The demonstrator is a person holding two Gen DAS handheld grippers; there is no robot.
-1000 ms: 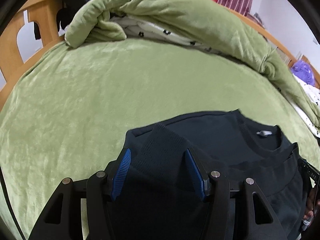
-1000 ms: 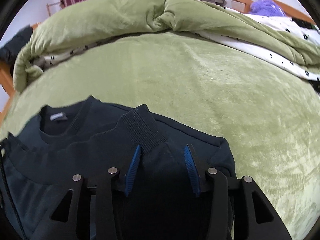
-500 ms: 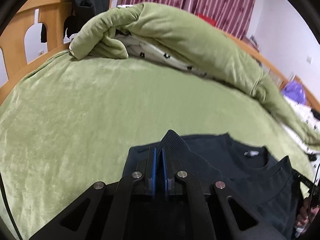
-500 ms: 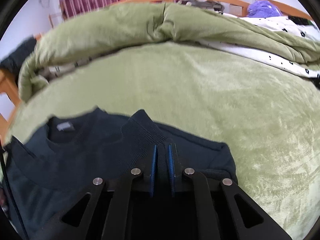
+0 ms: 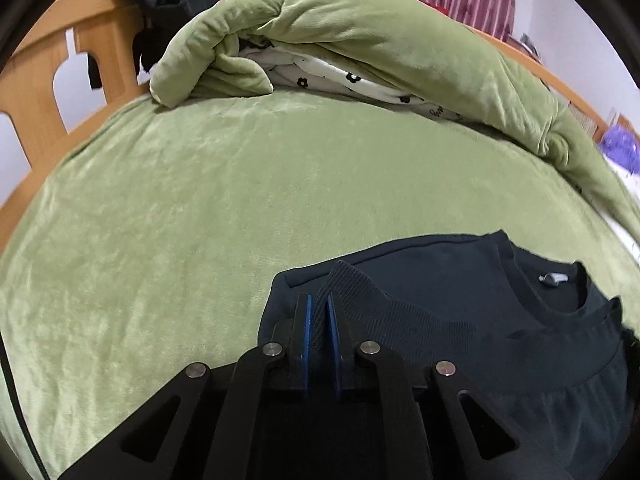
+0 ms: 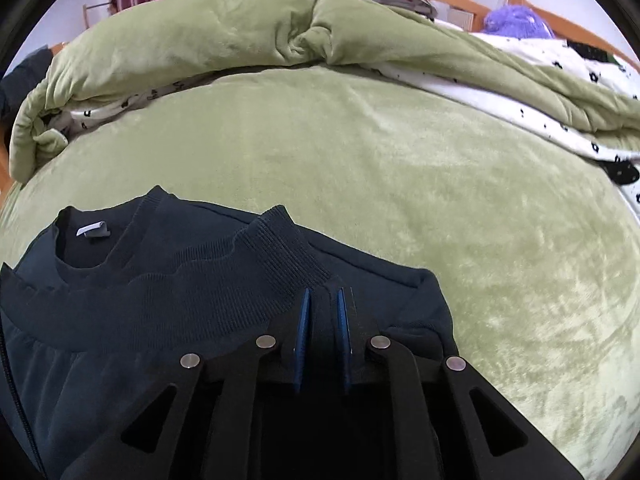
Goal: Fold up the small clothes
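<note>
Sweater [image 5: 460, 280] hem pinched: left tongs [image 5: 318, 308], right tongs [image 6: 323, 300].

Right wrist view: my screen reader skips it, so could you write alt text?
The right gripper is shut on the ribbed hem of a dark sweatshirt lying on a green bedspread, with a rumpled green duvet behind.
</note>
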